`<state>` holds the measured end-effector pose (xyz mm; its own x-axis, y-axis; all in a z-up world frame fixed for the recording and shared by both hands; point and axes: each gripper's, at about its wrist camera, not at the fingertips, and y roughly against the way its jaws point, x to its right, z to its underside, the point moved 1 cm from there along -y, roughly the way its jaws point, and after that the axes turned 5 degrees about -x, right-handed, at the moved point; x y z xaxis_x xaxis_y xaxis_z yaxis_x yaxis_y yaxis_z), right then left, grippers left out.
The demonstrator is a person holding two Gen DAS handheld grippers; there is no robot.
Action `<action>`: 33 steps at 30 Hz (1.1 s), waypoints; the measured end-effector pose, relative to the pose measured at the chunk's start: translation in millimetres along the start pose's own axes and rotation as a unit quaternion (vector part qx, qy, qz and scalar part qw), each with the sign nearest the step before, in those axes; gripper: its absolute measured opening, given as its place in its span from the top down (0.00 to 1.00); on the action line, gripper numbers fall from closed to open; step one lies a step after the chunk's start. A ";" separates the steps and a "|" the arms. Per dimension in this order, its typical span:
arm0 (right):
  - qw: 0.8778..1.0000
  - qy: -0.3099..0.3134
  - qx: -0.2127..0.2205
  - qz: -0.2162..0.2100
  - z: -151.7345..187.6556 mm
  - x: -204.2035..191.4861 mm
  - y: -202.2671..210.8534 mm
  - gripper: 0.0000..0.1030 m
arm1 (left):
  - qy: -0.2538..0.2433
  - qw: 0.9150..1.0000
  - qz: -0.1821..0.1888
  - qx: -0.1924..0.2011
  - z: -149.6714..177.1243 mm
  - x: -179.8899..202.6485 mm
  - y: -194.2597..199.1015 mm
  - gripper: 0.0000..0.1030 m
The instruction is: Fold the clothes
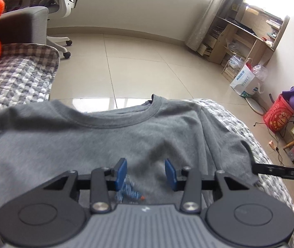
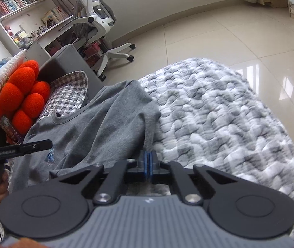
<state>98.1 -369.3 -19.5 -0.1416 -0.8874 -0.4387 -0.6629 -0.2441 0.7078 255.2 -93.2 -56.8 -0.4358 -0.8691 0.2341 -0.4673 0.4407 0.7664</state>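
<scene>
Where visible, orange cushion point(image 2: 21, 95) and office chair point(image 2: 97, 24) beyond grey T-shirt point(image 2: 105, 119), seemingly unobstructed.

A plain grey T-shirt point(image 1: 109, 142) is laid on a grey-and-white checked blanket point(image 2: 219, 111); an orange cushion point(image 2: 21, 97) is seen.

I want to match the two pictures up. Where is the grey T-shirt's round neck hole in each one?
Left wrist view: the T-shirt's collar curves across the middle, above the open left gripper.
Right wrist view: the collar sits at centre-left, beside the orange cushion.
Shared landmark: the white office chair, upper left in the left view, top centre in the right.
</scene>
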 end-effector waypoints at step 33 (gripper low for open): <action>0.994 -0.082 0.017 -0.065 -25.8 79.6 15.7 0.56 | 0.099 0.991 0.087 -0.025 -91.0 -26.4 -129.9 0.47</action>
<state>95.4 -453.8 -29.0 -0.1700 -0.7729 -0.6113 -0.7078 -0.3359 0.6214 397.5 -148.0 -108.1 -0.3440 -0.8105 0.4741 -0.3586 0.5800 0.7314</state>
